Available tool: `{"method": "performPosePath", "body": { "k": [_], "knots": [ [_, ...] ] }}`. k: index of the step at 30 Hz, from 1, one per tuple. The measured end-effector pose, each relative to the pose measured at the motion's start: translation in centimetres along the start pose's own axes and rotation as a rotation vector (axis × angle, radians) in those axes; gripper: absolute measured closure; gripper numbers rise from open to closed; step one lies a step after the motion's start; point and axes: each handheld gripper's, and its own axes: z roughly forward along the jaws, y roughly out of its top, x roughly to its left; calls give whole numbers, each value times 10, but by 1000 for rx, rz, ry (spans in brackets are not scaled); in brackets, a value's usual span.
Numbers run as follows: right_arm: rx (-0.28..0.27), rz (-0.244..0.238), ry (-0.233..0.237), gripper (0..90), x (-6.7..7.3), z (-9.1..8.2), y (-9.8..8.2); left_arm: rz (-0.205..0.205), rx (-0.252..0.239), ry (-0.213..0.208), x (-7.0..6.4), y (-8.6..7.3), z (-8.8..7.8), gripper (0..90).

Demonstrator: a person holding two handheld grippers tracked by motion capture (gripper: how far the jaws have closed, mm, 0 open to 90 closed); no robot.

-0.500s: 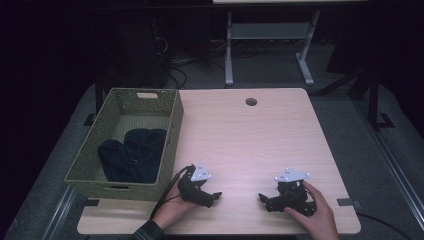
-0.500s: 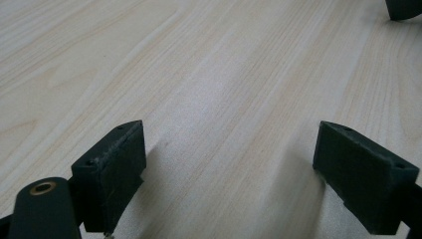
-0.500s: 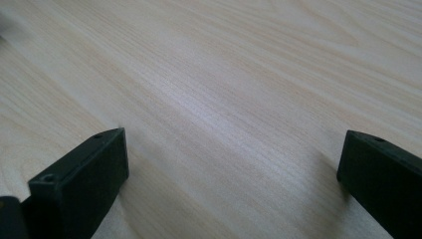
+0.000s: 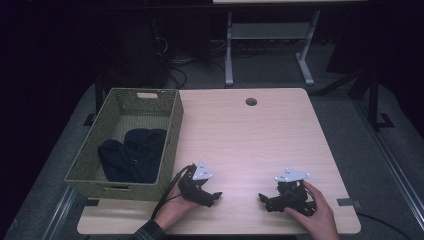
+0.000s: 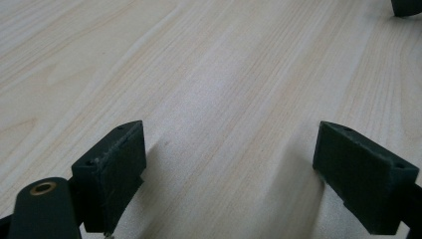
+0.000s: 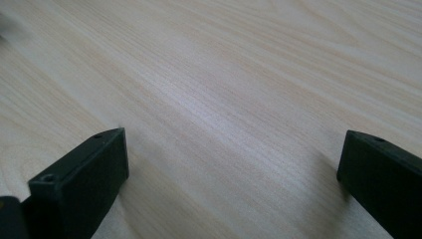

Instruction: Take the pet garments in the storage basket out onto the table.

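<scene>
High view: both claws rest low on the pale wood-grain tabletop (image 4: 250,140) near its front edge, nothing gripped.
Left claw (image 4: 212,198) is in the person's left hand, just right of the green woven rectangular basket (image 4: 172,132); jaws spread wide, bare wood between them in the left gripper view. Right claw (image 4: 263,200) is in the right hand, well apart from the basket; jaws also spread and empty in the right gripper view. The two claws point toward each other. Dark navy folded cloth items (image 4: 132,155), maybe gloves or socks, lie inside the basket on its floor, untouched. Looks like a parked ready pose, jaws kept apart for a pick; left claw is nearer the basket, so likely reaches first.
</scene>
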Motion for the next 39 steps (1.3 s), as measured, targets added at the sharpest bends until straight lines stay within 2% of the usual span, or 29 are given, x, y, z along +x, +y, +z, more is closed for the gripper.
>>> {"method": "performPosePath", "body": {
  "k": [10,19,39],
  "knots": [
    [0,4,1,0,0,0,0,2,11,-13,0,3,-2,133],
    [-2,5,0,0,0,0,0,-34,-23,-29,1,6,-7,135],
    [-2,5,1,0,0,0,0,-32,-48,-31,3,15,-20,136]
  ]
}}
